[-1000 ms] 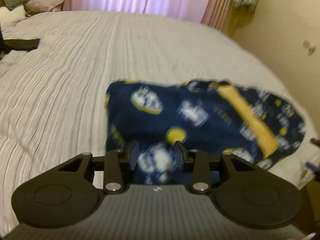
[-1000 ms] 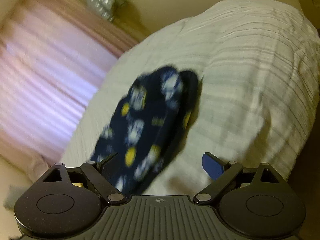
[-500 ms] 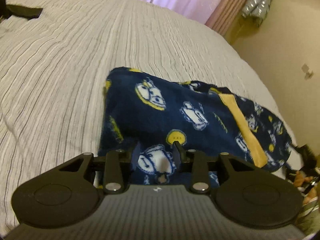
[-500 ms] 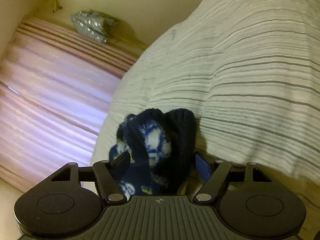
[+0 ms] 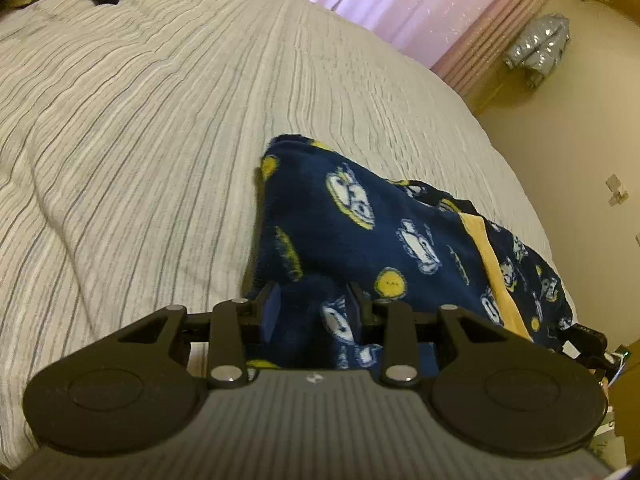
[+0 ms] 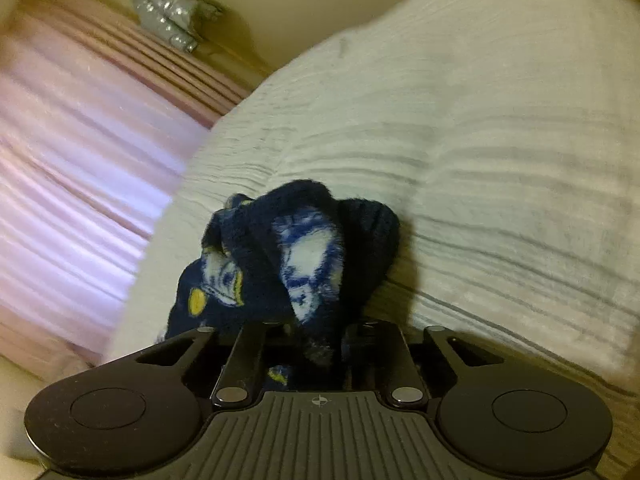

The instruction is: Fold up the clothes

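Navy fleece garment with yellow print (image 5: 360, 240) on striped bed (image 5: 140, 140): left gripper (image 5: 314, 312) clamped on it, right gripper (image 6: 308, 340) just closed on bunched edge. Lift evenly, keep it taut.

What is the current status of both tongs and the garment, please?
Left tongs clamped on navy fleece garment. Right tongs just closed on its bunched end. Bedspread ahead unobstructed.

I see the navy fleece garment (image 5: 360, 240), printed white and yellow with a yellow band, lying bunched on the striped bed's (image 5: 140, 120) near right side.
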A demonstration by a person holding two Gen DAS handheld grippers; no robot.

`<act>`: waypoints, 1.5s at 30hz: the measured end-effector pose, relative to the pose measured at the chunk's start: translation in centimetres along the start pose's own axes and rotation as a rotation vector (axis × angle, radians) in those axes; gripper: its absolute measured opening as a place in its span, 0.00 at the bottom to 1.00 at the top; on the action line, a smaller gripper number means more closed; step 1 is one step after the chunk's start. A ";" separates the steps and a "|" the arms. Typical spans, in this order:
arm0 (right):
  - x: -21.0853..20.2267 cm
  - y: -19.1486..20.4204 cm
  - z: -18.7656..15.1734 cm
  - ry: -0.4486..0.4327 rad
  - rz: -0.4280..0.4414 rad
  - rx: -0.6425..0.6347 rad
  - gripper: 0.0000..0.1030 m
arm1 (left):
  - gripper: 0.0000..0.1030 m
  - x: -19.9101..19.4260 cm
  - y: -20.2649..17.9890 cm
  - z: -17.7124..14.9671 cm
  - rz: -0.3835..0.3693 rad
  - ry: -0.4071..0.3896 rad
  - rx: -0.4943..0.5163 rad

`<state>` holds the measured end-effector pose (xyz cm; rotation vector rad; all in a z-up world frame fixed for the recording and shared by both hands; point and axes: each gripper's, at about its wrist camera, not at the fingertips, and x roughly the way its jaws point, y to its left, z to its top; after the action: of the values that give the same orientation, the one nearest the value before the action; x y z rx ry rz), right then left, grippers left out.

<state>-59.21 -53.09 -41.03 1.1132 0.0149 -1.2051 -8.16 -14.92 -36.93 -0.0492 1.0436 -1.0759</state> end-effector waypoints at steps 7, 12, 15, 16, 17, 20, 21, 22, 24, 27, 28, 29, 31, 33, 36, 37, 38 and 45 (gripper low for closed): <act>-5.1 17.6 -8.5 -0.240 0.094 -0.817 0.12 | 0.29 -0.5 1.7 0.0 -0.012 -0.011 -0.054; -9.5 24.1 -22.5 -0.254 0.357 -1.290 0.13 | 0.29 -1.3 3.1 -0.2 -0.033 -0.021 -0.094; -10.1 24.2 -31.4 -0.142 0.449 -1.529 0.14 | 0.29 -1.6 4.2 -0.4 -0.037 -0.011 -0.126; -9.5 23.9 -33.9 -0.076 0.423 -1.603 0.21 | 0.29 -1.6 4.5 -0.5 -0.038 -0.005 -0.136; -8.8 23.3 -36.0 -0.015 0.382 -1.670 0.30 | 0.29 -1.7 4.6 -0.6 -0.043 -0.002 -0.143; -8.5 21.5 -38.8 -0.033 0.314 -1.770 0.61 | 0.29 -1.9 4.7 -0.6 -0.072 -0.002 -0.151; -9.0 21.5 -38.3 -0.039 0.325 -1.759 0.68 | 0.29 -2.0 4.7 -0.5 -0.084 -0.004 -0.152; -9.6 21.4 -37.8 -0.045 0.337 -1.747 0.74 | 0.29 -2.0 4.7 -0.4 -0.099 -0.005 -0.159; -10.7 21.2 -36.7 -0.045 0.370 -1.717 0.74 | 0.30 -1.8 4.4 -0.1 -0.147 -0.005 -0.180; -12.4 20.7 -34.0 -0.078 0.350 -1.645 0.74 | 0.33 -1.4 3.8 0.3 -0.215 -0.004 -0.199; -13.0 20.4 -33.2 -0.084 0.331 -1.608 0.74 | 0.34 -1.0 3.5 0.5 -0.238 0.001 -0.204; -13.0 20.2 -31.7 -0.085 0.298 -1.533 0.74 | 0.37 -0.5 3.1 0.7 -0.262 0.011 -0.210; -12.0 20.0 -27.9 -0.063 0.231 -1.329 0.74 | 0.43 0.6 2.5 1.0 -0.311 0.031 -0.223; -10.5 19.5 -24.4 -0.011 0.166 -1.081 0.74 | 0.48 1.9 2.0 1.4 -0.348 0.051 -0.244; -8.9 16.3 -19.5 0.086 0.094 -0.705 0.74 | 0.54 3.9 1.5 2.0 -0.392 0.071 -0.273; -8.4 15.7 -18.5 0.107 0.091 -0.639 0.74 | 0.60 4.5 1.4 2.3 -0.404 0.074 -0.279; -8.4 14.6 -17.6 0.122 0.086 -0.588 0.74 | 0.63 5.1 1.2 2.6 -0.409 0.083 -0.281; -7.2 12.0 -15.6 0.172 0.106 -0.423 0.74 | 0.65 8.9 0.0 3.5 -0.393 0.155 -0.251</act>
<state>-45.16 -37.99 -36.98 0.8290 0.3243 -0.9518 -5.01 -23.00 -40.96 -0.3915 1.3406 -1.3102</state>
